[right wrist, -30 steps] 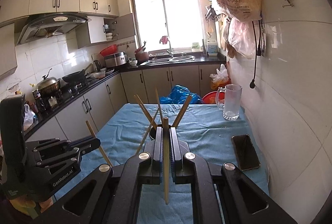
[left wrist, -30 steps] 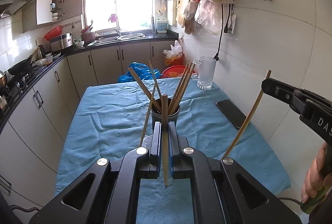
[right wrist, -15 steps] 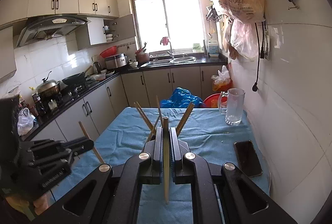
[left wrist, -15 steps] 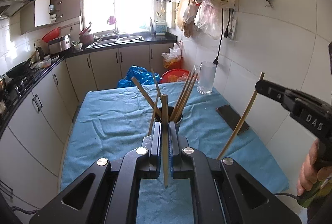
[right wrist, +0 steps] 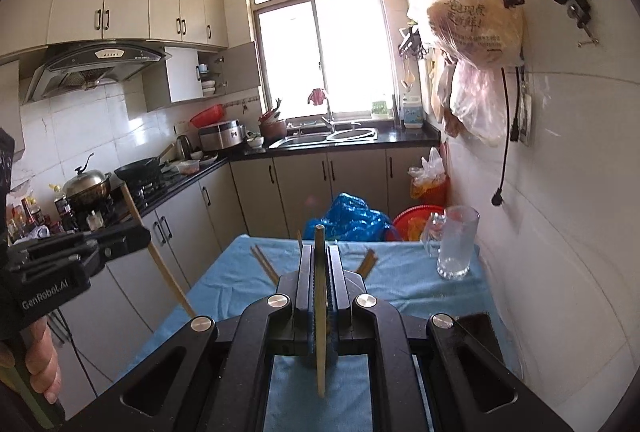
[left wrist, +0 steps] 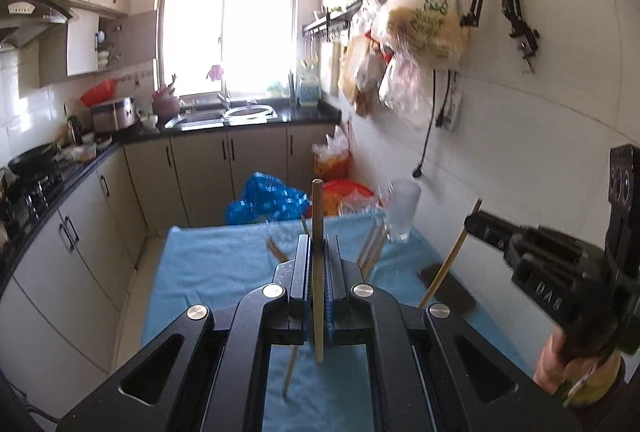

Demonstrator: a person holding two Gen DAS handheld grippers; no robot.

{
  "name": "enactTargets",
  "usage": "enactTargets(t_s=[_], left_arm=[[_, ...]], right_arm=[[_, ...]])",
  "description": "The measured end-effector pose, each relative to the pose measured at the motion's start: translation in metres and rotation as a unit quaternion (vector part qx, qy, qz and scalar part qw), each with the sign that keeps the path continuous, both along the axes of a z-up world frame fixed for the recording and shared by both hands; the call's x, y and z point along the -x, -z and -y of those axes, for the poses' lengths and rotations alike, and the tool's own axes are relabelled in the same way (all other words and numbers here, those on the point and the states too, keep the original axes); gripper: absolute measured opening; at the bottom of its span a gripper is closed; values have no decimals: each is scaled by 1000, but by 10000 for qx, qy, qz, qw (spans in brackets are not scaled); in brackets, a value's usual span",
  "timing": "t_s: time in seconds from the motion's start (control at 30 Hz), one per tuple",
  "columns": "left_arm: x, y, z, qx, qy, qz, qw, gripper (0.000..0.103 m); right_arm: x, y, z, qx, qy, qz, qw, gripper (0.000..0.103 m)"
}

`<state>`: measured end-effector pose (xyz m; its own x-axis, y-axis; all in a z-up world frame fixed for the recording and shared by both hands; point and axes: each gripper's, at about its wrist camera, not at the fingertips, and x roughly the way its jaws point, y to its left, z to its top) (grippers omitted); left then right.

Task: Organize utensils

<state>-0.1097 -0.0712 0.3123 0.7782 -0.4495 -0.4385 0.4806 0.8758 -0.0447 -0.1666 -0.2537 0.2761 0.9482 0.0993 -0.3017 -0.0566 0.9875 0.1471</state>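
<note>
Covering the kitchen table was a blue cloth (left wrist: 224,264); each gripper (left wrist: 318,256) (right wrist: 320,264) pinched one chopstick (left wrist: 317,272) (right wrist: 320,308); only the right view showed the pots (right wrist: 86,187).

A plain sky-blue towel cloth (right wrist: 404,284) covers the table. Each black plastic gripper, left (left wrist: 318,252) and right (right wrist: 320,260), shows blue ridged pads against a pale tan wooden chopstick (left wrist: 317,272). The flat slab phone (left wrist: 448,286) looks black, though blurred. A clear glass mug (right wrist: 456,244) stands before a red plastic basin (right wrist: 416,220) and a crumpled blue plastic bag (right wrist: 348,218).
</note>
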Motion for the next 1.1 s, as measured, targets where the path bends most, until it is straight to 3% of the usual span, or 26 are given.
enactTargets(t_s=[0.13,0.4,0.57,0.87,1.1], left_arm=[[-23,-6,11,66,-75,118,9999,5],[-73,-4,31,359,-72,-81,9993,5],[-96,11,44,443,-41,-284,9986,5],[-125,54,52,297,-125,-587,9978,5],[-117,75,51,208,-78,-659,9976,5]], right_arm=[[-24,-9,-4,34,34,69,10000,6],[-69,-14,-2,-85,142,135,9998,6],[-91,-8,7,-311,190,145,9992,6],[-116,25,19,-619,152,-68,9979,6],[-124,53,22,-705,61,-400,9967,6]])
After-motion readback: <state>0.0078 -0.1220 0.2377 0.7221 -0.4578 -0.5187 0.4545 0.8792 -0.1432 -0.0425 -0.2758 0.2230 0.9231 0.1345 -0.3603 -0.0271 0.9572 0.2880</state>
